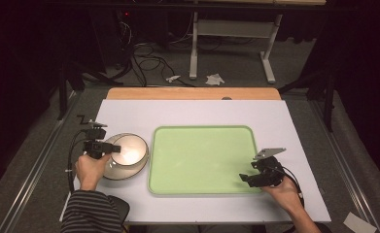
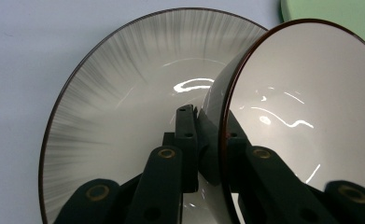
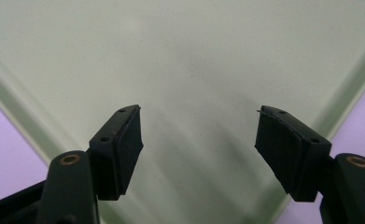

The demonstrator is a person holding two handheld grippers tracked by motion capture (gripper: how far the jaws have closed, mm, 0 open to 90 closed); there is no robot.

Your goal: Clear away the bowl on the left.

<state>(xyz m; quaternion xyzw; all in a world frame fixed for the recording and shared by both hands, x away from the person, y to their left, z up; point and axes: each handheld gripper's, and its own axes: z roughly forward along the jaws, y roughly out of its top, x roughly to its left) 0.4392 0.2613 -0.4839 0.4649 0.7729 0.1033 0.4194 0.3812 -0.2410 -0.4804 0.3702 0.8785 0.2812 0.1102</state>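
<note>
White bench (image 1: 129, 109) carries your green tray (image 1: 202, 131), bowl (image 1: 131, 148) on a plate (image 1: 111, 172) at its left. Your left hand-held gripper (image 2: 207, 140) pinches the bowl's rim. Your right hand-held gripper (image 3: 199, 135) gapes above the tray's corner.

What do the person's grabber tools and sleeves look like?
Both grippers, left and right, are black, with flat padded jaws and brass-coloured rivets. A grey three-cornered plate sits on top of each, and a black cable trails behind. One sleeve has dark and light stripes.
</note>
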